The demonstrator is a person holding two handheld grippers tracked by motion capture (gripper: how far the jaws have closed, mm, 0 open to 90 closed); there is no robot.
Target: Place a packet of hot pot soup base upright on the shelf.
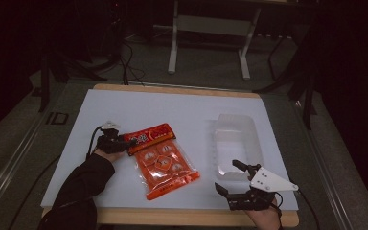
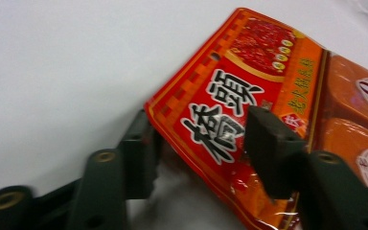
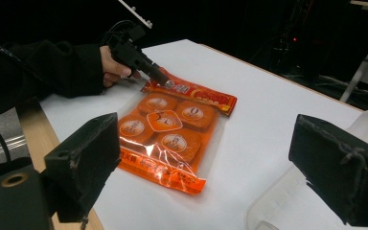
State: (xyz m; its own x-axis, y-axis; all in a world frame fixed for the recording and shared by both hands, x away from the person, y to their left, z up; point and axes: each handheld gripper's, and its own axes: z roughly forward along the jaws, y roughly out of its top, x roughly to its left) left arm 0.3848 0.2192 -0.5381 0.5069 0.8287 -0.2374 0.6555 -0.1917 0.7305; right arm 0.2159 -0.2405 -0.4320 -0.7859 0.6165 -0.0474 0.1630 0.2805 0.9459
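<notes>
An orange snack bag with a red printed header lies flat in the middle of the white table. My left gripper is at the header's left corner. Its jaws stand about half apart, one at the bag's edge and the other over the print, so the corner sits between them. In the right gripper view, the left gripper touches the header of the bag. My right gripper is wide open and empty near the front edge, just right of the bag.
A clear plastic container stands empty at the right of the table, just beyond my right gripper; its rim shows past the right jaw. The table's wooden front edge is close. Behind the table stand metal frame legs.
</notes>
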